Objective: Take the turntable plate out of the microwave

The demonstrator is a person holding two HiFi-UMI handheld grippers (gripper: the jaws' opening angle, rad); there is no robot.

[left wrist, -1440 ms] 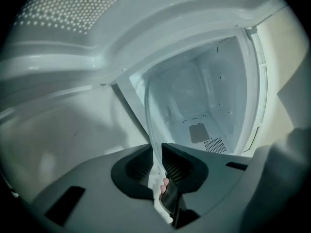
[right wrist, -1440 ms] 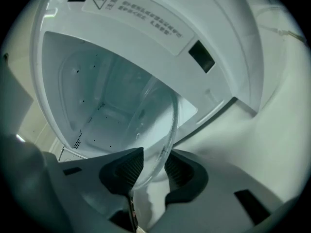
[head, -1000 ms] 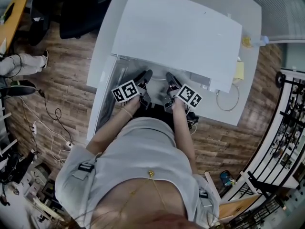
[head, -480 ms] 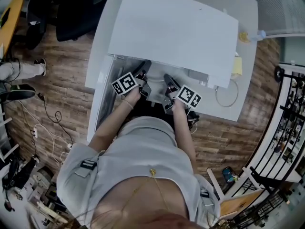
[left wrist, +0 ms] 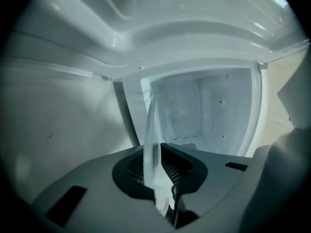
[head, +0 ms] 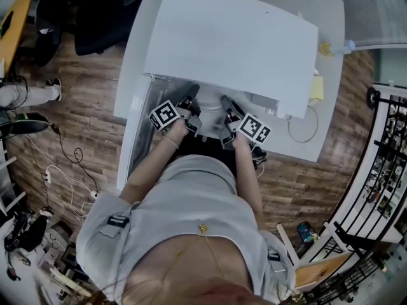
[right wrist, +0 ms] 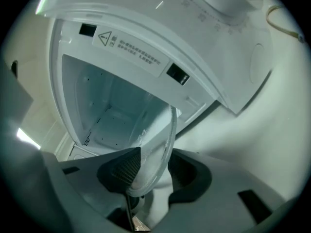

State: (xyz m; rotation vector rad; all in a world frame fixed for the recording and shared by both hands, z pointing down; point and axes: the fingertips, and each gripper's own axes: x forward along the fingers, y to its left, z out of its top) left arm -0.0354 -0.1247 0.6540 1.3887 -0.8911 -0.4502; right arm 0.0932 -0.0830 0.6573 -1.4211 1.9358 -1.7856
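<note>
Turntable plate (left wrist: 151, 130) stood edge-on at the microwave (head: 235, 43) mouth, rim reaching into both tongs | left tongs (left wrist: 156, 174) had just closed, clamped on it | right tongs (right wrist: 153, 174) had just widened, rim loose between | I judged the pull-out hung on the left.

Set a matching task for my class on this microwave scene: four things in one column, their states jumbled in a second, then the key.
Things:
1. left gripper
2. right gripper
3. door
4. plate

States:
A. clear glass
B. swung open to the side
C. jaws apart, plate's rim between them
D. clamped on the plate's rim

Pairs: 1-D, 2-C, 3-B, 4-A.

Note: the left jaws have just been closing on the rim; the right jaws have just been opening.
</note>
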